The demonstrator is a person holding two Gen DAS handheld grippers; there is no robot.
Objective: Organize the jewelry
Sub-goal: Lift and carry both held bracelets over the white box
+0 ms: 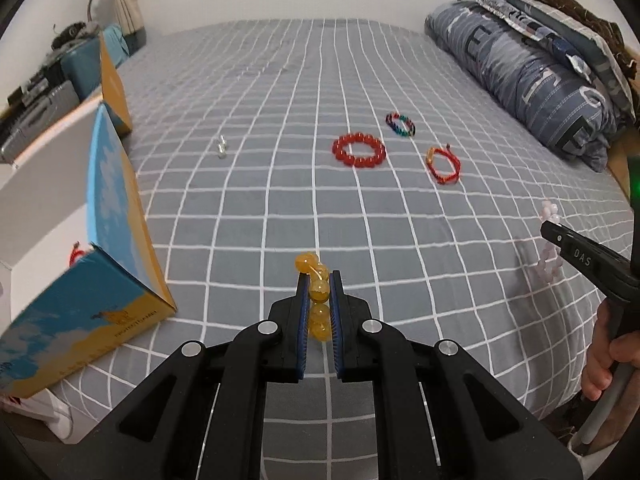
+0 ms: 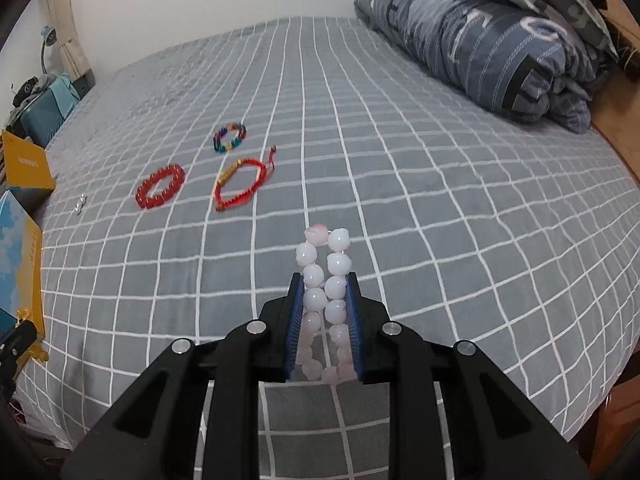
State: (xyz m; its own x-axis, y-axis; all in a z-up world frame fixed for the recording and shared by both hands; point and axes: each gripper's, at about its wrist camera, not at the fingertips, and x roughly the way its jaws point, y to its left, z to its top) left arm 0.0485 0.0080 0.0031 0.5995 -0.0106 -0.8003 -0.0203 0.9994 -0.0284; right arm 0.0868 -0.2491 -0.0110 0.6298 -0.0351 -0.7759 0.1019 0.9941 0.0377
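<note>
My left gripper (image 1: 319,280) is shut on a yellow bead bracelet (image 1: 317,288) and holds it above the grey checked bed (image 1: 280,208), just right of an open blue and orange box (image 1: 80,296). My right gripper (image 2: 323,280) is shut on a pale pink bead bracelet (image 2: 325,280); it also shows at the right of the left wrist view (image 1: 550,240). On the bed lie a red bead bracelet (image 1: 359,149) (image 2: 160,186), a multicoloured bead bracelet (image 1: 400,124) (image 2: 229,137), a red cord bracelet (image 1: 443,164) (image 2: 239,184) and small pearl earrings (image 1: 221,147) (image 2: 79,205).
A folded blue duvet and pillows (image 1: 532,68) (image 2: 480,40) lie along the bed's right side. The box's raised lid (image 1: 114,80) stands at the left edge. Luggage and clutter (image 1: 48,80) sit beyond the bed on the left.
</note>
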